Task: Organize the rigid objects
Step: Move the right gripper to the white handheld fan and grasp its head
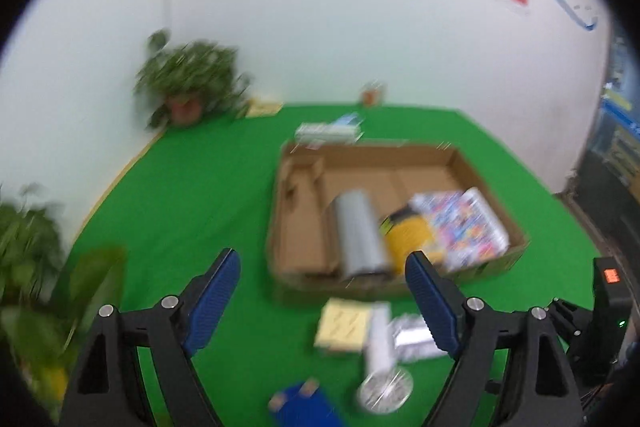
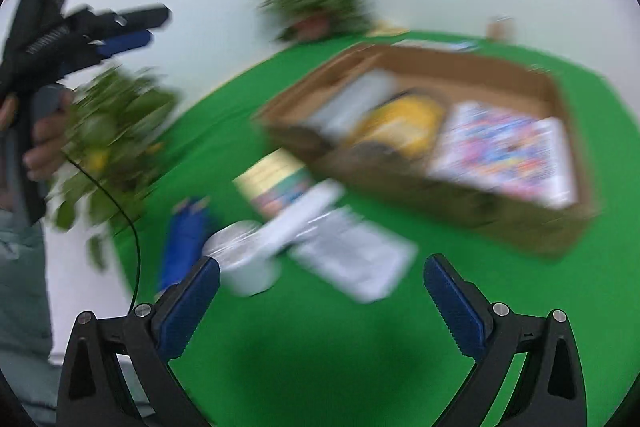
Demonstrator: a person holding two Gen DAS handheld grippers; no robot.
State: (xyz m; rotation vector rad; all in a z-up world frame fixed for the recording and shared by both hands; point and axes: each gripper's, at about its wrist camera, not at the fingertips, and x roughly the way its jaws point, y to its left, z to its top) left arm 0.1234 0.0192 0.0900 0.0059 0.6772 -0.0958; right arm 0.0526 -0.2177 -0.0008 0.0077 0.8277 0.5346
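A shallow cardboard box [image 1: 496, 167] [image 2: 460, 63] lies on the green table. In it lie a grey cylinder [image 1: 360, 231] [image 2: 352, 99], a yellow can [image 1: 408, 231] [image 2: 404, 123] and a colourful flat box [image 1: 464, 223] [image 2: 504, 151]. In front of the box lie a pale yellow box [image 1: 344, 323] [image 2: 276, 175], a white can [image 1: 382, 359] [image 2: 248, 259], a silver-white packet [image 1: 412, 339] [image 2: 356, 259] and a blue box [image 1: 304, 407] [image 2: 184, 239]. My left gripper [image 1: 322, 279] is open and empty above these. My right gripper [image 2: 322, 283] is open and empty above the table. Both views are blurred.
Potted plants [image 1: 188, 83] [image 1: 32, 247] stand at the back left corner and the left edge. A flat pack [image 1: 328, 131] lies behind the box, and a small brown item [image 1: 372, 95] stands by the wall. The left gripper also shows in the right wrist view [image 2: 132, 27].
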